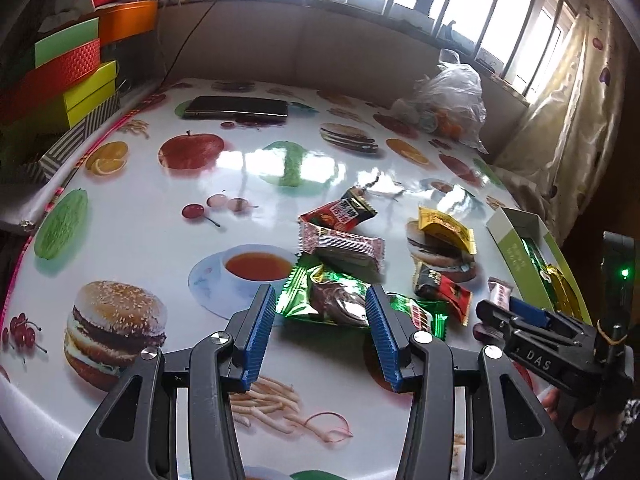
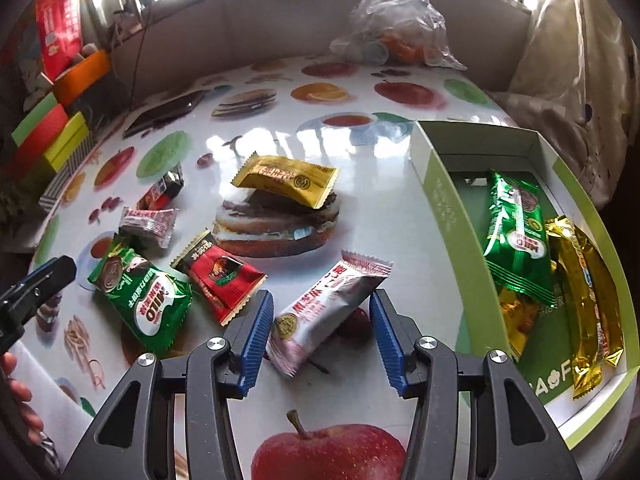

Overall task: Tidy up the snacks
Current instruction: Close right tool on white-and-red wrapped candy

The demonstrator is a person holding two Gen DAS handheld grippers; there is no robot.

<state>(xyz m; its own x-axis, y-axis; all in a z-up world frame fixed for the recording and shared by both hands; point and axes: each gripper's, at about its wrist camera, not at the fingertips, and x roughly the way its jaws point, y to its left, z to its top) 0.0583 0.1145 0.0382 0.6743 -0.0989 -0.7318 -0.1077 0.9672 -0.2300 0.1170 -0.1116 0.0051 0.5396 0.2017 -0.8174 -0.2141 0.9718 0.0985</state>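
Fruit-and-burger printed oilcloth covers the table (image 2: 400,216) under window light. Right gripper (image 2: 322,334) is spread, bracketing a pink-white snack packet (image 2: 320,312) without pressing it, likely lining up a pick. Left gripper (image 1: 320,320) gapes around a green Milo packet (image 1: 320,296). At two o'clock in the right view sits the green tray (image 2: 448,208), already holding green and gold packets, its near corner cut off.

Both wrist cameras look steeply down along their blue fingers, close over the table (image 1: 160,208), the left aimed at the green packet (image 1: 324,296), the right beside the box (image 2: 444,200), sharing the scattered snacks.
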